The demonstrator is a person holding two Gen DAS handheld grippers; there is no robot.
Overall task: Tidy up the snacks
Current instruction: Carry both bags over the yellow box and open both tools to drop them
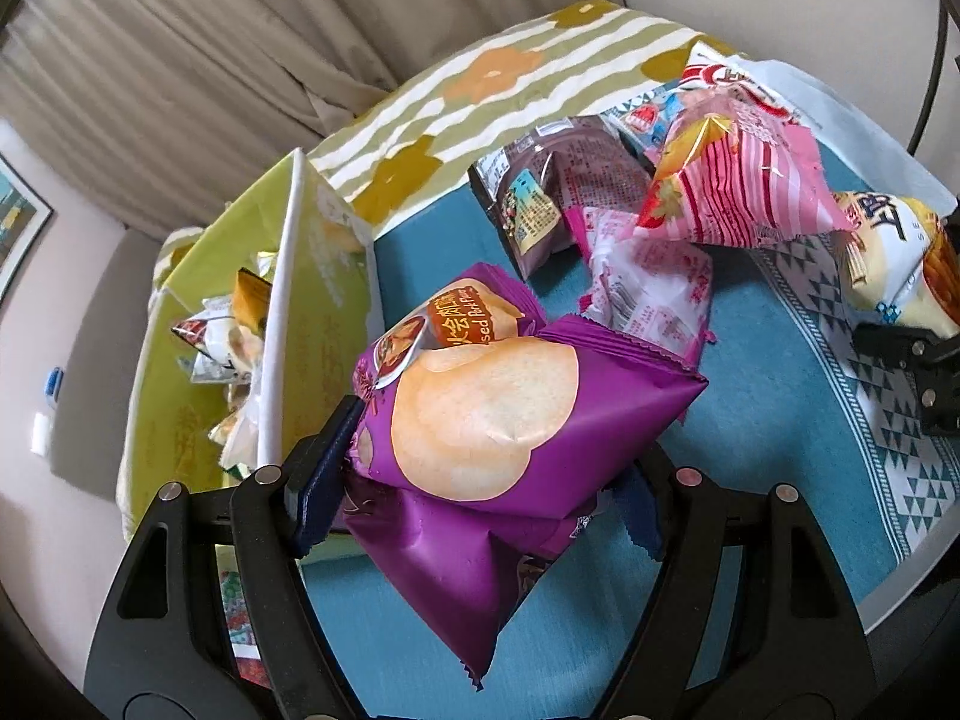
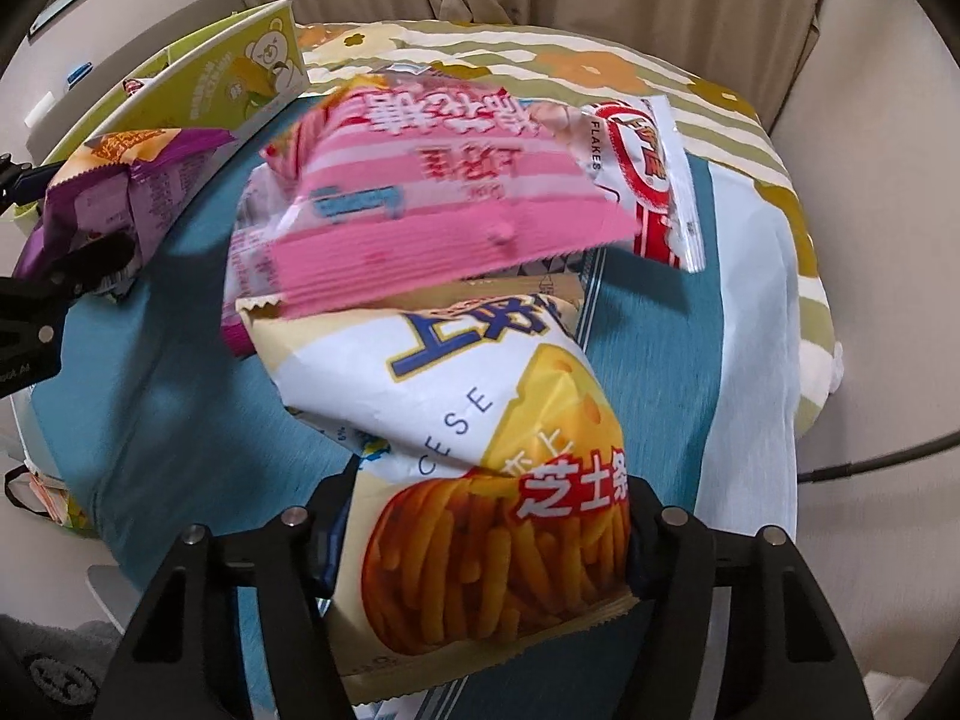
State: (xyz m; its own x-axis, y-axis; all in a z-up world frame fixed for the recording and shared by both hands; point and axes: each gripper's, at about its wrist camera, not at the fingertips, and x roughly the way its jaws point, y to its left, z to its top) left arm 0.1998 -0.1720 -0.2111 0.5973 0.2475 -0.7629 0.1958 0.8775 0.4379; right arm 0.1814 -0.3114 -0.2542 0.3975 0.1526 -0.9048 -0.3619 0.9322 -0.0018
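Note:
My left gripper (image 1: 480, 480) is shut on a purple potato chip bag (image 1: 480, 408), held above the teal cloth beside the green box (image 1: 324, 276). That box holds several small snack packs (image 1: 222, 336). In the right wrist view my right gripper (image 2: 486, 534) is shut on a white and yellow cheese stick bag (image 2: 480, 396), whose lower end is pinched between the pads. The same bag (image 1: 888, 258) shows at the right edge of the left wrist view. The purple bag (image 2: 120, 180) and the left gripper (image 2: 60, 276) appear at the far left of the right wrist view.
A pink striped bag (image 2: 432, 204) lies just beyond the cheese stick bag, with a red and white flakes bag (image 2: 648, 180) behind it. A brown packet (image 1: 552, 192) and a white and pink packet (image 1: 654, 294) lie mid-table. The round table's teal cloth (image 1: 750, 480) drops off at the edges; curtains hang behind.

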